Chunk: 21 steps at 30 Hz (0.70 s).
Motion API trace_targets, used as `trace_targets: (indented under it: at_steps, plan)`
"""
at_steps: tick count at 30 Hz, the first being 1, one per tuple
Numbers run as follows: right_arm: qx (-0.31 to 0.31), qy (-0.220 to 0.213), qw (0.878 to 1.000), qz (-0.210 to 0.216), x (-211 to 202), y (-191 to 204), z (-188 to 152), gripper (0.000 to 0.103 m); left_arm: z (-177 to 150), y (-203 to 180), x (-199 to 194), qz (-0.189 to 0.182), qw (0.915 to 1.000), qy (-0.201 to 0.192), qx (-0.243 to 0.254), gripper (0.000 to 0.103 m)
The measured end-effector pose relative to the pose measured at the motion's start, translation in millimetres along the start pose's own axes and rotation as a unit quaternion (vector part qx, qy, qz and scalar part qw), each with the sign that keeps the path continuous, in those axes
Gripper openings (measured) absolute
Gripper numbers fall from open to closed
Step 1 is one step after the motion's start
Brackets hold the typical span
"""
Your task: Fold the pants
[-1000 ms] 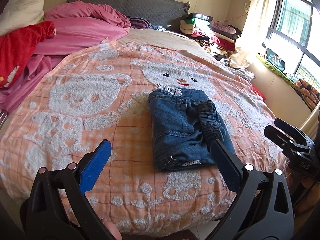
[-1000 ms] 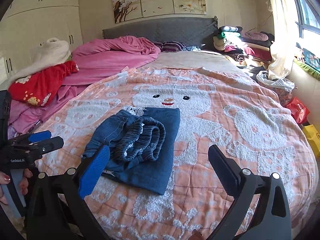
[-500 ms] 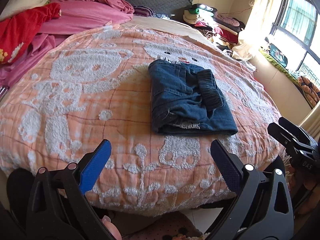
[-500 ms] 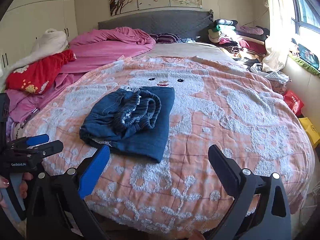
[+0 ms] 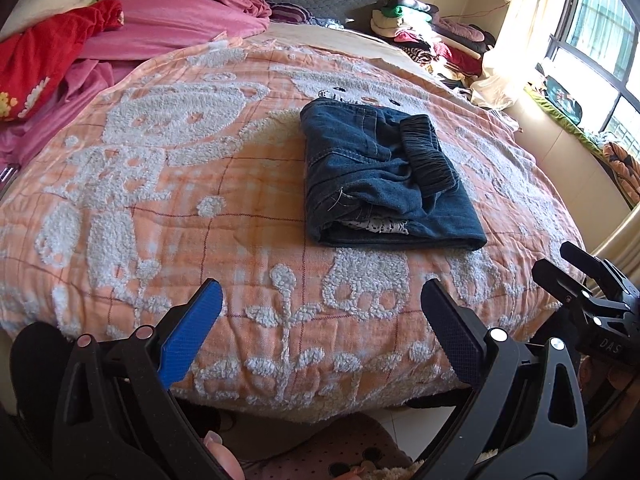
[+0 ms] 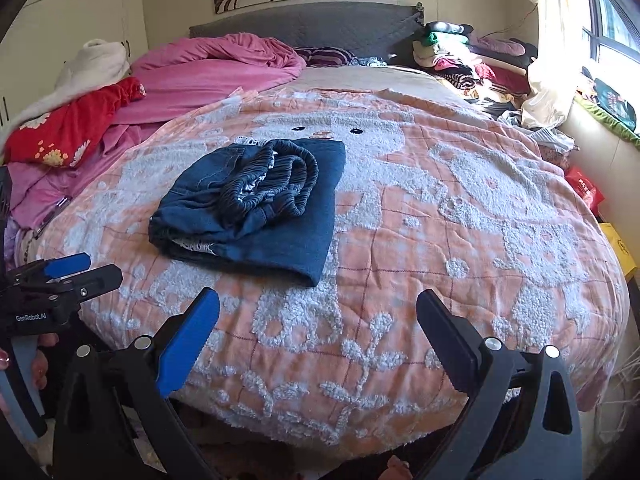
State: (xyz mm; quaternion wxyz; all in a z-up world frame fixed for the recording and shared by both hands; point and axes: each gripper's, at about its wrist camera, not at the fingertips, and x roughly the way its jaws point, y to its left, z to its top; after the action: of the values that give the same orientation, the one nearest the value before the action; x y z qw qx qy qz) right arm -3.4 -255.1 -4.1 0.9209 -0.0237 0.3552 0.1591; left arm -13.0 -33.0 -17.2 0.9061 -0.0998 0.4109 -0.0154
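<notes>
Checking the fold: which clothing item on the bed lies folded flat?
The blue denim pants, folded on the orange blanket; the red garment and the clothes pile by the headboard lie heaped.

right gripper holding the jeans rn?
No. The right gripper is open and empty over the near edge of the blanket, while the folded jeans lie apart, farther up the bed.

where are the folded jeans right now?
The folded jeans lie on the orange bear blanket, centre-right in the left wrist view and centre-left in the right wrist view, just below the bear face, untouched by either tool.
</notes>
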Motion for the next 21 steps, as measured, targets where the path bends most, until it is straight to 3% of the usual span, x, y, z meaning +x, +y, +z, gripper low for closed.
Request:
trace_targets:
  at_steps: [21]
  plan:
    - [0.007,0.001,1.000,-0.004,0.0,-0.8,0.1,0.098,1.3,1.2,-2.1,0.006,1.0000,0.002,0.001,0.094]
